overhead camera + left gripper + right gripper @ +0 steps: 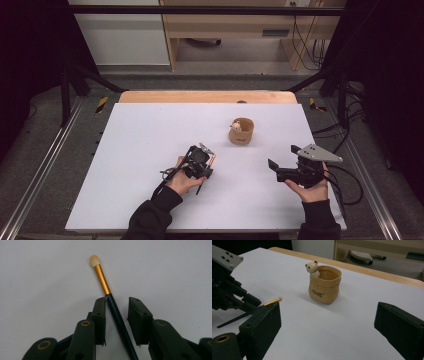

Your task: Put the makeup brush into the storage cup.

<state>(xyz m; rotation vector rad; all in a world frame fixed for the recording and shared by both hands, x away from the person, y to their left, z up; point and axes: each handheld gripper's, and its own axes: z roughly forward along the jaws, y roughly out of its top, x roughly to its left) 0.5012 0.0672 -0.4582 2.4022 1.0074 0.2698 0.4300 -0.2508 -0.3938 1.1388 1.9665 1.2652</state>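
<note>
A thin makeup brush (101, 277) with a pale tip, gold ferrule and dark handle lies flat on the white table. My left gripper (116, 300) points down over it with the handle between its two pads; the left pad is at the handle, the right pad stands clear, so it is open. From above, the left gripper (202, 162) sits at the table's middle front, with the brush (213, 159) poking out beyond it. My right gripper (283, 156) is held wide open at the front right with nothing in it. In the right gripper view its jaws frame a tan pouch-shaped cup (325, 285).
The cup (241, 131), with a small bear figure on its rim, stands upright behind and between the two grippers. The white sheet (140, 130) ends at a wooden edge (200, 96) at the back. Black frame rails run along both sides.
</note>
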